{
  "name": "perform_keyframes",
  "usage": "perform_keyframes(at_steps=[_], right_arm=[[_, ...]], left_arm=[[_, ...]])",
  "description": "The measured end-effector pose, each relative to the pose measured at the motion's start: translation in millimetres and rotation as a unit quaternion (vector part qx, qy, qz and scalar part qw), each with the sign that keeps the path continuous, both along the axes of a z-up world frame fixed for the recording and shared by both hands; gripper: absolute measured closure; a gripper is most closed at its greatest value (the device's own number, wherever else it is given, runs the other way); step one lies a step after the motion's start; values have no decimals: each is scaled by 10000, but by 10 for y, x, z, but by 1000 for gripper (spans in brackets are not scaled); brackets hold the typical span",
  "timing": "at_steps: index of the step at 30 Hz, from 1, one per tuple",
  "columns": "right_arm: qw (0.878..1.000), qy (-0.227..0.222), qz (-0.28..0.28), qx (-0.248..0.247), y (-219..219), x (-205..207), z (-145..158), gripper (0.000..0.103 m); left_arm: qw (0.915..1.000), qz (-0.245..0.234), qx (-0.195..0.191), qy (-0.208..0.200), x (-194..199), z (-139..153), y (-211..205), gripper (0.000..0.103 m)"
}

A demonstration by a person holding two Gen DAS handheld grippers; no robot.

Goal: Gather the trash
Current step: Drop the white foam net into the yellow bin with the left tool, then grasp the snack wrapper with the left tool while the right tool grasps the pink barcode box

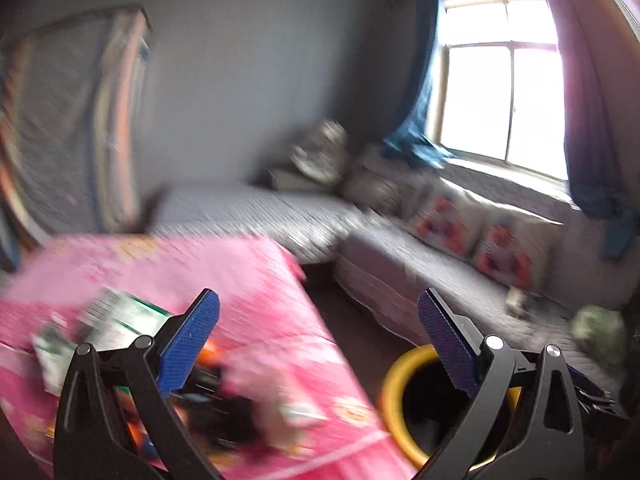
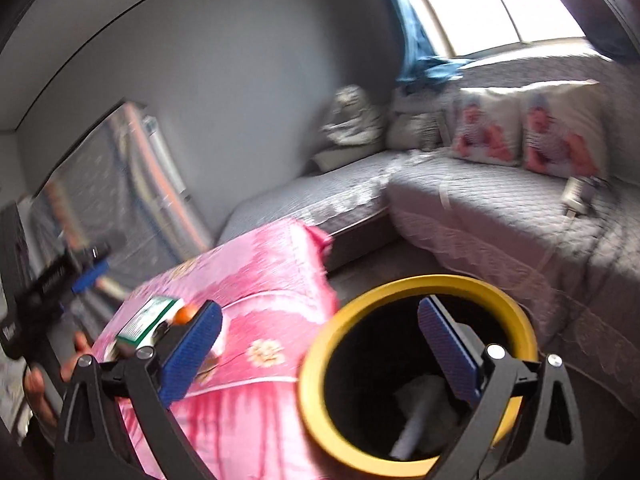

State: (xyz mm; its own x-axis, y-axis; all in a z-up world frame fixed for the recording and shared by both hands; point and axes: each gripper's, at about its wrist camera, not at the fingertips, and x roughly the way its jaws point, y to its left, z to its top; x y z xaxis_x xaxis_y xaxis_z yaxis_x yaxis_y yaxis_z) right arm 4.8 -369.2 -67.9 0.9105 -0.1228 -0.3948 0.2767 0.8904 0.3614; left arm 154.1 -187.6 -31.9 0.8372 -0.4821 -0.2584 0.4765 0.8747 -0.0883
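A table under a pink flowered cloth (image 1: 256, 280) carries blurred litter: a green and white box (image 1: 120, 320), orange pieces (image 1: 210, 350) and dark scraps (image 1: 224, 412). My left gripper (image 1: 318, 300) hangs open above the table's right edge, with nothing between its blue pads. A yellow-rimmed black bin (image 2: 420, 283) stands on the floor to the right of the table (image 2: 260, 280), with white crumpled trash (image 2: 420, 408) inside. My right gripper (image 2: 320, 308) is open over the bin's left rim and holds nothing. The same box (image 2: 150, 318) lies beside an orange item (image 2: 186, 314). In the left wrist view, the bin (image 1: 394, 384) sits low between the fingers.
A grey quilted corner sofa (image 2: 500, 208) with pink-printed cushions (image 2: 560, 140) runs behind the table and bin. A bright window (image 1: 500, 92) with blue curtains (image 1: 424, 92) is above it. A wrapped mattress (image 1: 60, 128) leans on the left wall. A hand (image 2: 36, 384) holds the other gripper at far left.
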Motion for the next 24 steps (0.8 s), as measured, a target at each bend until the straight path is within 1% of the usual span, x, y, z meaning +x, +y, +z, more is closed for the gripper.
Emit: perform_keyframes(at_steps=[1, 3, 5, 7, 8, 10, 12, 14, 17, 19, 22, 24], right_arm=[[9996, 57, 261, -73, 133, 110, 6, 8], [9971, 208, 710, -174, 375, 317, -4, 8], [9940, 383, 992, -238, 583, 497, -29, 8], [9898, 586, 1245, -369, 780, 681, -64, 8], [9876, 691, 1335, -455, 877, 764, -89, 8], [9833, 904, 1466, -585, 1073, 913, -159, 8], [9778, 1134, 1637, -651, 1222, 1067, -234, 8], [9730, 1327, 1724, -765, 1336, 1194, -319, 8], [9671, 1518, 1829, -909, 1388, 1392, -429, 8], [9640, 1626, 1885, -931, 1411, 1522, -492, 8], [9601, 1757, 1941, -981, 1419, 1663, -554, 10], [9558, 1862, 2060, -969, 1422, 1733, -600, 13]], left_arm=[[9993, 313, 31, -225, -38, 61, 166, 8], [9955, 750, 98, -572, -94, 164, 487, 8], [9901, 1126, 278, -791, -143, 187, 771, 8], [9870, 1277, 539, -813, -125, 173, 1004, 8], [9874, 1221, 675, -750, -120, 122, 1155, 8], [9884, 1115, 829, -617, -107, 14, 1370, 8], [9872, 1113, 1077, -379, -100, -176, 1578, 8], [9882, 940, 1211, -70, -47, -367, 1754, 8], [9888, 709, 1271, 338, -32, -634, 1974, 8], [9896, 564, 1187, 580, -4, -767, 2089, 8], [9901, 460, 1089, 762, -17, -894, 2138, 8], [9895, 437, 1084, 850, 32, -957, 2155, 8]])
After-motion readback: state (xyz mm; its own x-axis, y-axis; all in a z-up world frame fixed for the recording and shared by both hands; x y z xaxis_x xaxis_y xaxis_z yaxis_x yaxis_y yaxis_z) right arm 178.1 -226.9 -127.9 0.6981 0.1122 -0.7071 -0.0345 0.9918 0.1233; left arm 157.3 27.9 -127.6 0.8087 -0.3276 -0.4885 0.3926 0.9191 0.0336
